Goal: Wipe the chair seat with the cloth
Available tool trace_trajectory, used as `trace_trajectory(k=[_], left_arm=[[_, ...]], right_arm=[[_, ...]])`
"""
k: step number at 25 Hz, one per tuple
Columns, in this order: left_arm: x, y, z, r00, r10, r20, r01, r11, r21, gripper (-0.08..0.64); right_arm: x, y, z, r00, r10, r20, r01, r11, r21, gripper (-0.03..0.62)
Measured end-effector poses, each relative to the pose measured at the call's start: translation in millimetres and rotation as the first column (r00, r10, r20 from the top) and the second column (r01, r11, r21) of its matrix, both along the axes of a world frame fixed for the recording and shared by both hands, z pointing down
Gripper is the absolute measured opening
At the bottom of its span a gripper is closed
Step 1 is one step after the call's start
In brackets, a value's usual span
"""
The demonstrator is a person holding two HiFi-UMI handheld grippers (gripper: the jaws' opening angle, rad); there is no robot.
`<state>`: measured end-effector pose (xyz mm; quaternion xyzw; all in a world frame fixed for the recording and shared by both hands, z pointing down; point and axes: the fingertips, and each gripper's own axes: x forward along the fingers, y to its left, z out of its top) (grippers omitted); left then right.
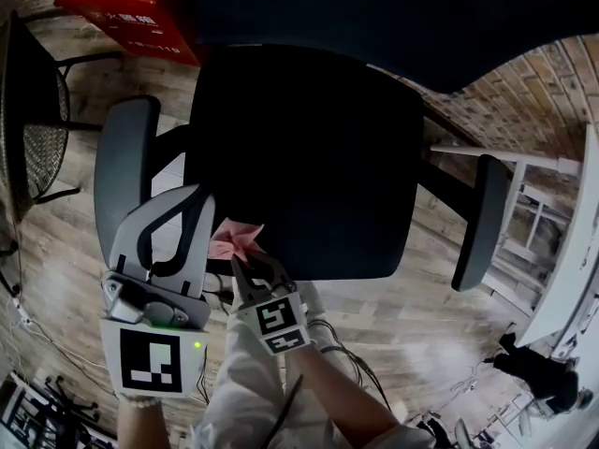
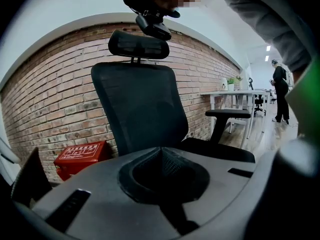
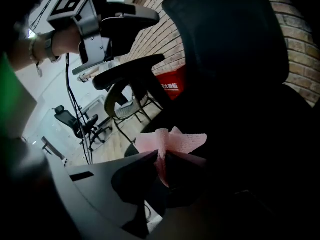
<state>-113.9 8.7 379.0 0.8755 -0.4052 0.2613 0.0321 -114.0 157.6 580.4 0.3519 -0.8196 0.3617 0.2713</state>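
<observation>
The black office chair's seat (image 1: 314,157) fills the middle of the head view, its backrest (image 2: 140,109) upright before a brick wall. A crumpled pink cloth (image 1: 234,239) hangs at the seat's front left corner, and my right gripper (image 1: 245,265) is shut on it. In the right gripper view the cloth (image 3: 175,141) sticks up from between the closed jaws, just off the dark seat. My left gripper (image 1: 199,197) is held beside the chair's grey left armrest (image 1: 122,166), left of the cloth. Its jaws meet with nothing between them (image 2: 160,151).
A red box (image 1: 131,3) stands by the brick wall behind the chair. A wire-mesh chair (image 1: 37,110) is at the far left and a white table (image 1: 562,251) at the right. Cables lie on the wooden floor. A person (image 2: 280,91) stands far off.
</observation>
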Motion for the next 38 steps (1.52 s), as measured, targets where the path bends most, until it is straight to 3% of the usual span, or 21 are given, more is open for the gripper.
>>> trace_trajectory(k=[7,17,23,29,38], left_arm=[[23.5,1.7,1.5,0.999,0.046,-0.003,-0.046,0.999,-0.006,0.018],[50.7,1.1,1.7,0.996,0.092,-0.005,-0.092,0.996,-0.004,0.018],[61.0,1.4,-2.0,0.994,0.112,-0.006,-0.112,0.994,0.001,0.018],[60.7,1.4,-1.8,0.993,0.119,0.008,-0.119,0.993,-0.002,0.018],[49.4,-3.6,-1.1,0.995,0.1,0.001,-0.1,0.995,0.005,0.018]], right_arm=[[108.8,-2.5,17.5,0.976,0.117,-0.181,-0.116,0.993,0.017,0.055],[277.6,14.5,17.0,0.865,0.276,-0.42,-0.274,0.959,0.065,0.055],[345.7,25.8,6.6,0.815,0.284,-0.506,-0.274,0.957,0.097,0.055],[367.3,29.3,1.9,0.795,0.294,-0.531,-0.29,0.952,0.093,0.055],[328.3,56.0,11.6,0.81,0.321,-0.491,-0.349,0.936,0.037,0.055]])
